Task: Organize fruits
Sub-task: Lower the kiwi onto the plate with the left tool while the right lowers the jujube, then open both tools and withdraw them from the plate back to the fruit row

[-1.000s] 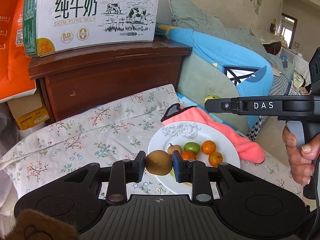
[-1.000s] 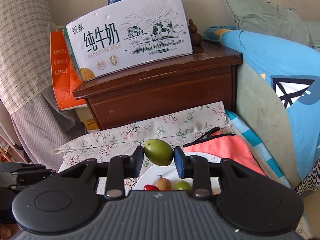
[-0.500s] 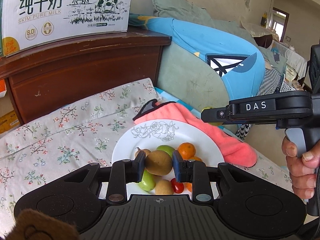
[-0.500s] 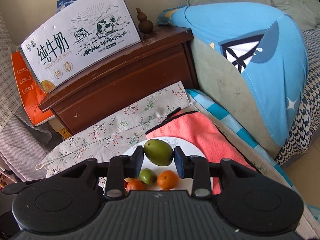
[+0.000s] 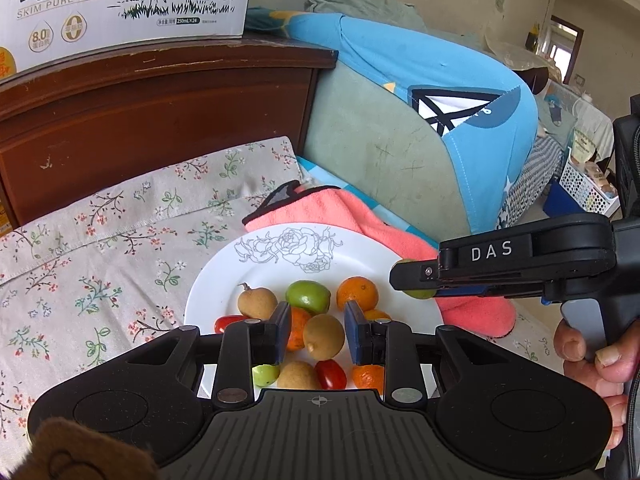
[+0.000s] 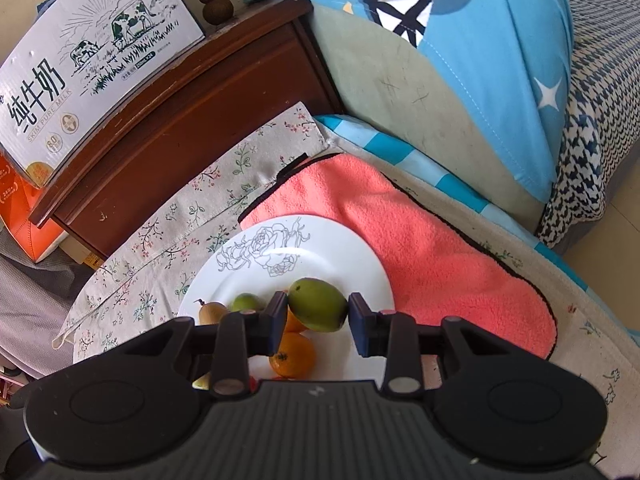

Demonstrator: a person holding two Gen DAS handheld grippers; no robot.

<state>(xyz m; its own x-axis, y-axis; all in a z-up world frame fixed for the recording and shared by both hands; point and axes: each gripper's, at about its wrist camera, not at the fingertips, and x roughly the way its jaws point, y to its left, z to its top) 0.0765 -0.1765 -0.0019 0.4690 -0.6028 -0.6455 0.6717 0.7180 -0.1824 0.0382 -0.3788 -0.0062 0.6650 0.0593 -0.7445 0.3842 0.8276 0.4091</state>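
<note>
The left tongs [image 5: 316,334] pinch a brown fruit [image 5: 323,337] between their pads, held just above the white plate [image 5: 224,276]. Beyond their tips on the plate lie another brown fruit [image 5: 257,303], a green one [image 5: 308,295] and an orange [image 5: 357,293]. Below the held fruit sit a red tomato [image 5: 331,374], a third brown fruit [image 5: 298,376], a small green fruit [image 5: 265,375] and another orange [image 5: 368,376].

The right tongs [image 6: 318,318] pinch a green fruit [image 6: 317,310], over the plate's [image 6: 360,268] near half; an orange [image 6: 292,354] lies just beneath them. In the left view these tongs [image 5: 416,282] reach in from the right over the plate rim, a hand [image 5: 596,364] on the grip.

The plate stands on a floral cloth [image 5: 120,232], its far-right edge resting on a pink towel [image 6: 420,248]. Past the tongs a milk carton [image 6: 92,76] sits on a wooden cabinet [image 5: 160,112].
</note>
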